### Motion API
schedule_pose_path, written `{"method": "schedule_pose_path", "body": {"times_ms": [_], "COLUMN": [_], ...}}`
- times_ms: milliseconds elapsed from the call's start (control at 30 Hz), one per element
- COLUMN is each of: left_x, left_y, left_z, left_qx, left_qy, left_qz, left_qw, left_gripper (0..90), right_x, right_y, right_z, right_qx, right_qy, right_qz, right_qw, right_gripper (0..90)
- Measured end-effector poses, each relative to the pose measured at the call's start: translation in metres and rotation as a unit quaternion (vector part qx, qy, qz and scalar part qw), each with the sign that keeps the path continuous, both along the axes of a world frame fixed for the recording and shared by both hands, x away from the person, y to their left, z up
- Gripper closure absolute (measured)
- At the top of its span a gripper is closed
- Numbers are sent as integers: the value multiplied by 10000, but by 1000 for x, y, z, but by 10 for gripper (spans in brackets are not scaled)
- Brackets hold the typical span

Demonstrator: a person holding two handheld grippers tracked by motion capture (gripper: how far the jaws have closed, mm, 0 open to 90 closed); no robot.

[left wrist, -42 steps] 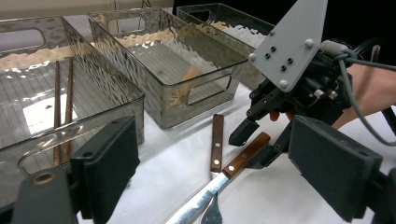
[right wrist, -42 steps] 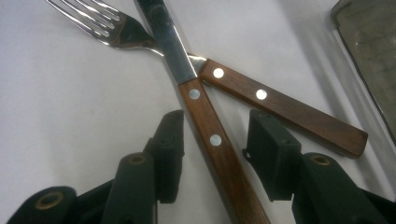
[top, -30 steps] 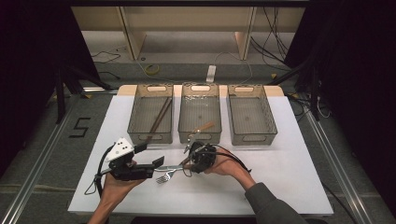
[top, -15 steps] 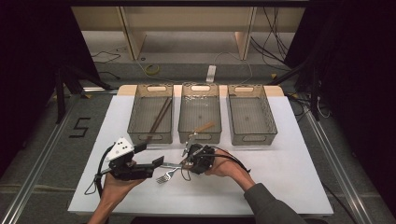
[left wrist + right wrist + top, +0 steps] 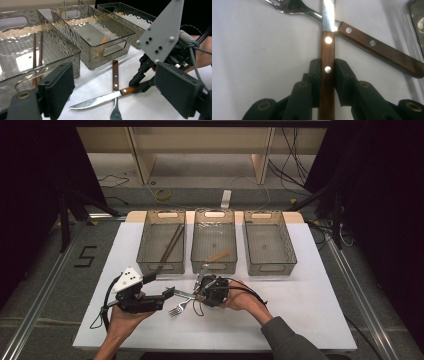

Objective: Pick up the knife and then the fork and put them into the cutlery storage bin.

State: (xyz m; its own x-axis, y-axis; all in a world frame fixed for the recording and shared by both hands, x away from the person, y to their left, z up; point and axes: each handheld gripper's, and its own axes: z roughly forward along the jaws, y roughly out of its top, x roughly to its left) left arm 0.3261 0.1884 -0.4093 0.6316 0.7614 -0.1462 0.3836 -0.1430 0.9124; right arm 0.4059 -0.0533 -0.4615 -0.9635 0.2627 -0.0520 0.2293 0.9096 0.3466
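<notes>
A knife (image 5: 327, 47) with a brown wooden handle lies crossed over a wooden-handled fork (image 5: 372, 43) on the white table. My right gripper (image 5: 327, 65) has just been closing, and its pads now press both sides of the knife's handle. The left gripper view takes in that gripper (image 5: 140, 85) at the handle's end, the blade (image 5: 97, 101) pointing left, and the fork (image 5: 115, 75) beneath. My left gripper (image 5: 112, 95) stands open just short of the cutlery, with nothing between its pads. From above, both grippers (image 5: 167, 292) (image 5: 200, 292) face each other near the fork (image 5: 176, 309).
Three clear bins stand in a row behind the cutlery. The left bin (image 5: 150, 251) holds dark chopsticks (image 5: 170, 245). In the middle bin (image 5: 214, 215) lies a wooden-handled piece (image 5: 218, 256). The right bin (image 5: 287, 251) has nothing in it. White table stretches to the right.
The right gripper's jaws have drawn in onto the knife handle. Both hands have stayed about where they were.
</notes>
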Motion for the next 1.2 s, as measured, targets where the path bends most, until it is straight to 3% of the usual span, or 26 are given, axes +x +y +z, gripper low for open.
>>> {"method": "schedule_pose_path", "body": {"times_ms": [300,400,700,1200], "left_x": [-1,-1,-1,-1], "left_y": [0,1,1,2], "left_z": [1,1,0,0], "left_qx": [-25,-24,-35,-109], "left_qy": [-8,-26,19,5], "left_qz": [-3,-6,-17,-26], "left_qw": [10000,10000,10000,9999], "left_gripper": [157,157,156,156], "right_x": [-1,-1,-2,8], "right_y": [-12,-19,-38,-78], "right_z": [12,16,32,59], "right_qx": [413,585,931,1414], "right_qy": [47,-43,-33,-315], "right_qz": [-79,-57,-289,-704], "right_qw": [9991,9983,9952,9869], "right_gripper": [768,769,768,768]}}
